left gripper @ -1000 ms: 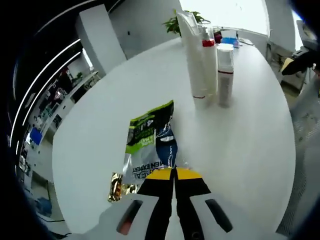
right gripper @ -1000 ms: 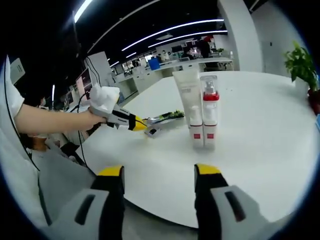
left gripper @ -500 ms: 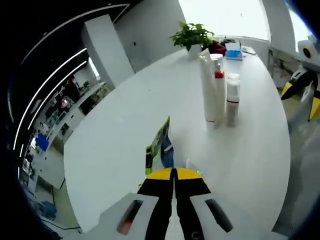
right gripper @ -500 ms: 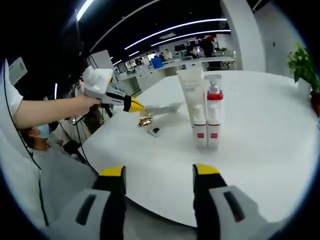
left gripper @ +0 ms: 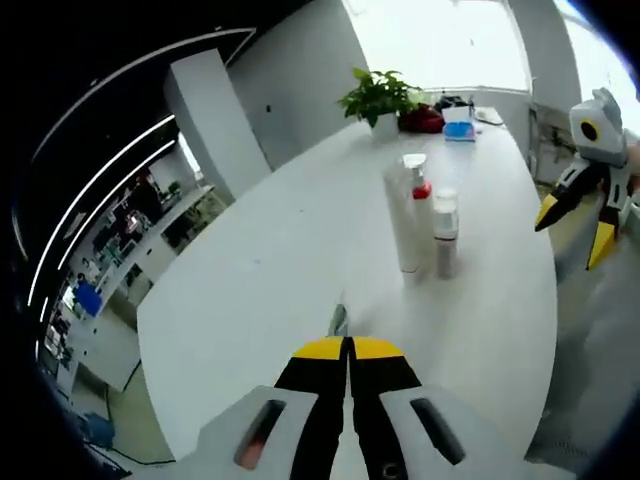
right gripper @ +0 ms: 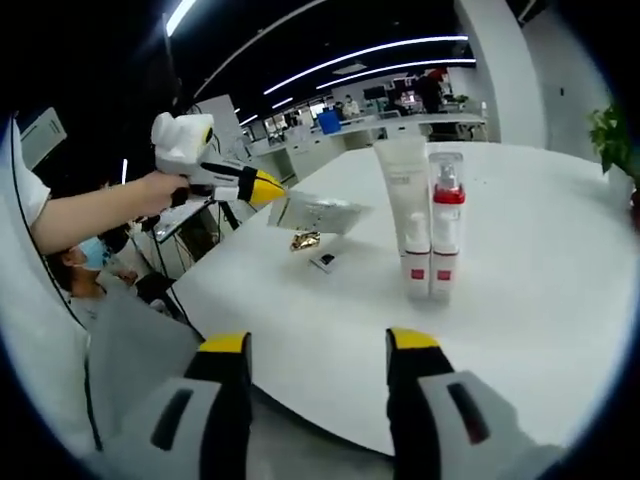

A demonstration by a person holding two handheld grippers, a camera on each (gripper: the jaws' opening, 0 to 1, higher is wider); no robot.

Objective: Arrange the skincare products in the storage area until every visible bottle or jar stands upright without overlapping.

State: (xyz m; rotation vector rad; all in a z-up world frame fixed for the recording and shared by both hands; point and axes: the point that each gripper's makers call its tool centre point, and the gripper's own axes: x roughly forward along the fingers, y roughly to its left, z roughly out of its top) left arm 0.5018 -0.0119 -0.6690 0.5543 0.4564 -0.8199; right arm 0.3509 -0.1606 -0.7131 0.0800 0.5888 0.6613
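My left gripper (left gripper: pixel 350 345) is shut on a flat foil sachet (left gripper: pixel 340 320), seen edge-on just past its yellow tips. In the right gripper view the left gripper (right gripper: pixel 275 190) holds that sachet (right gripper: pixel 318 212) in the air above the white round table (right gripper: pixel 540 330). A tall white tube (right gripper: pixel 403 205), a pump bottle with a red collar (right gripper: pixel 447 225) and a small white bottle (right gripper: pixel 414 262) stand upright close together. The same tube (left gripper: pixel 403 220), pump bottle (left gripper: pixel 420 188) and small bottle (left gripper: pixel 445 228) stand mid-table ahead of the left gripper. My right gripper (right gripper: pixel 318 345) is open and off the table's near edge; it shows as the right gripper (left gripper: pixel 568 240).
A gold foil scrap (right gripper: pixel 305 240) and a small dark piece (right gripper: pixel 325 261) lie on the table under the sachet. A potted plant (left gripper: pixel 380 90), a red object (left gripper: pixel 420 118) and a blue box (left gripper: pixel 458 113) sit at the far end. A person's arm (right gripper: pixel 95 215) reaches in from the left.
The left gripper has lifted the sachet off the table and turned it edge-on to its own camera. The gold scrap and dark piece stayed on the table. The right gripper stayed open.
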